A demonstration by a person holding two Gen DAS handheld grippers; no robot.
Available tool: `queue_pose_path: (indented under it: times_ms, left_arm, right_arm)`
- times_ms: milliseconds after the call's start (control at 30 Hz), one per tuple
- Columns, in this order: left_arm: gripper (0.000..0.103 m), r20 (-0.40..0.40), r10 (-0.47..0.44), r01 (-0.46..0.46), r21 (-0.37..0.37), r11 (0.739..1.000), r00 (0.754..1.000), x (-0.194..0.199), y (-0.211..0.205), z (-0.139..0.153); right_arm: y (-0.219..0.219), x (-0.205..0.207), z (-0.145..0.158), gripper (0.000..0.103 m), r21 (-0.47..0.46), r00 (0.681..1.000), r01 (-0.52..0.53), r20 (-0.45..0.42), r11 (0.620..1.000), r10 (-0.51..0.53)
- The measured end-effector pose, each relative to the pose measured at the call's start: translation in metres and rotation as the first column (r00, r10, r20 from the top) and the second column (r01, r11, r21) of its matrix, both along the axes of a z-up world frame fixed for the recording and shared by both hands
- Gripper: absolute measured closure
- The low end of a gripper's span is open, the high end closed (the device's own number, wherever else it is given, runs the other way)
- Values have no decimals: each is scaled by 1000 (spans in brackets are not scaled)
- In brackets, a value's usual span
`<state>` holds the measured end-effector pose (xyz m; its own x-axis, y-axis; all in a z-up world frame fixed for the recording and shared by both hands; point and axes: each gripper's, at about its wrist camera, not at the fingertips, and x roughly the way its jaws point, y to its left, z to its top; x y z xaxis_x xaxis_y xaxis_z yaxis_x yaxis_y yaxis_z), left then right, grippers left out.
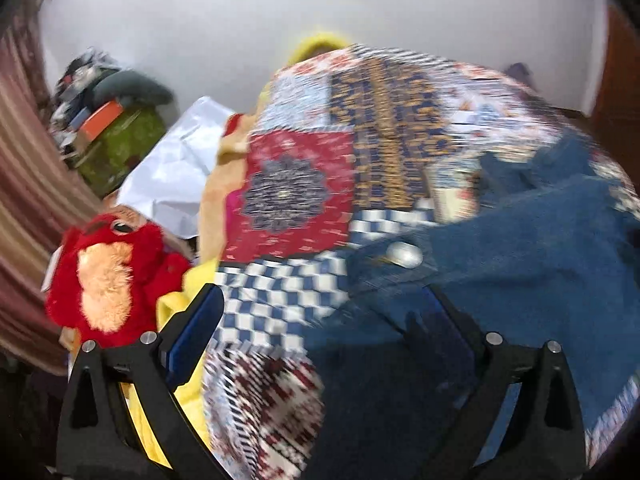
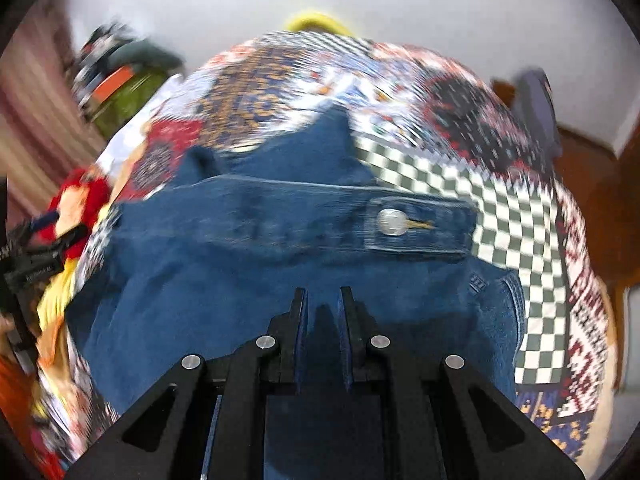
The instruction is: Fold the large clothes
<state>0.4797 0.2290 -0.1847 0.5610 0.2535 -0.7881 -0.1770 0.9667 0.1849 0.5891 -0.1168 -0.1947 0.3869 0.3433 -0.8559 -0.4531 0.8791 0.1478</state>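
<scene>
Denim garment (image 2: 248, 272) spread on patchwork quilt (image 1: 304, 184), silver button (image 2: 391, 222) up. Left gripper (image 1: 324, 320) wide, nothing between, above denim's edge. Right gripper (image 2: 323, 308) narrow, pinching a denim fold.

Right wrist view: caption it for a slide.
Right gripper pinching blue jeans spread on a patchwork quilt.

Even, soft indoor light, heavy motion blur across both views, fisheye bending and dark vignetting at the edges.
</scene>
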Motion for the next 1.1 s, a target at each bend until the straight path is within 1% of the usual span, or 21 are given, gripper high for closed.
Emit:
queue_pose_path:
  times_ms: [100,200,267,300,367,400,433,467,500,567,600,700,767,833,867,900,933,967,1000,1067,1100]
  left_arm:
    - [4,22,-74,75,-17,997,997,-16,-23,7]
    - [4,15,-125,126,-112,986,992,-30,-44,0]
    - [4,-2,-144,141,-163,976,990,-34,-57,-11]
    - [4,-9,-152,148,-169,974,988,-35,-63,-17]
    - [4,-37,-144,137,-149,979,989,-35,-72,-34]
    - [4,-59,-139,129,-146,981,988,-33,-74,-42]
    - [3,-95,-138,121,-160,980,986,-30,-74,-55]
    - [3,-109,-133,113,-172,979,985,-31,-74,-62]
    - [3,-113,-126,103,-187,977,986,-32,-71,-66]
    - [2,-96,-101,74,-249,966,990,-35,-62,-69]
    - [2,-101,-85,56,-260,964,991,-36,-57,-70]
    - [1,-93,-44,20,-246,969,995,-42,-46,-71]
    - [1,-89,-26,7,-210,978,996,-49,-41,-71]
    - [1,-92,-5,-10,-165,986,996,-56,-35,-71]
    - [1,-91,0,-14,-155,988,996,-61,-32,-73]
    - [1,-89,2,-16,-161,987,996,-66,-28,-74]
    - [1,-86,13,-28,-164,986,996,-71,-25,-74]
    - [1,-84,30,-43,-157,987,996,-76,-22,-74]
    - [1,-81,44,-55,-142,988,996,-80,-21,-73]
    - [1,-84,73,-78,-64,995,994,-88,-20,-72]
    - [1,-82,67,-71,-51,996,994,-93,-19,-72]
  right_arm:
    - [20,-27,15,93,-23,995,-83,57,996,84]
    - [45,-51,19,93,-41,982,-167,78,985,170]
    - [63,-62,9,93,-111,968,-231,72,967,240]
    - [71,-65,0,93,-162,964,-244,67,956,258]
    - [77,-67,-19,93,-257,965,-232,56,938,254]
    - [76,-65,-25,93,-279,968,-220,58,935,245]
    - [73,-65,-31,93,-286,968,-213,69,934,242]
    - [68,-66,-33,93,-274,967,-215,78,937,245]
    - [63,-67,-35,93,-268,967,-211,84,940,241]
    - [54,-66,-38,93,-278,970,-201,77,939,230]
    - [49,-66,-40,93,-281,970,-203,71,938,231]
    - [39,-68,-45,93,-340,969,-181,97,923,225]
    - [31,-73,-45,93,-329,965,-191,110,925,238]
    - [24,-76,-43,93,-340,967,-174,119,924,226]
    - [20,-76,-44,93,-367,968,-154,129,917,214]
    - [15,-76,-46,93,-409,970,-127,138,904,198]
    - [10,-76,-48,93,-428,971,-110,145,897,188]
    - [8,-77,-48,93,-423,971,-106,149,900,185]
    - [-2,-78,-47,93,-398,972,-103,153,912,177]
    - [-15,-77,-46,93,-393,978,-78,149,916,147]
    - [-21,-76,-45,93,-391,980,-67,149,918,135]
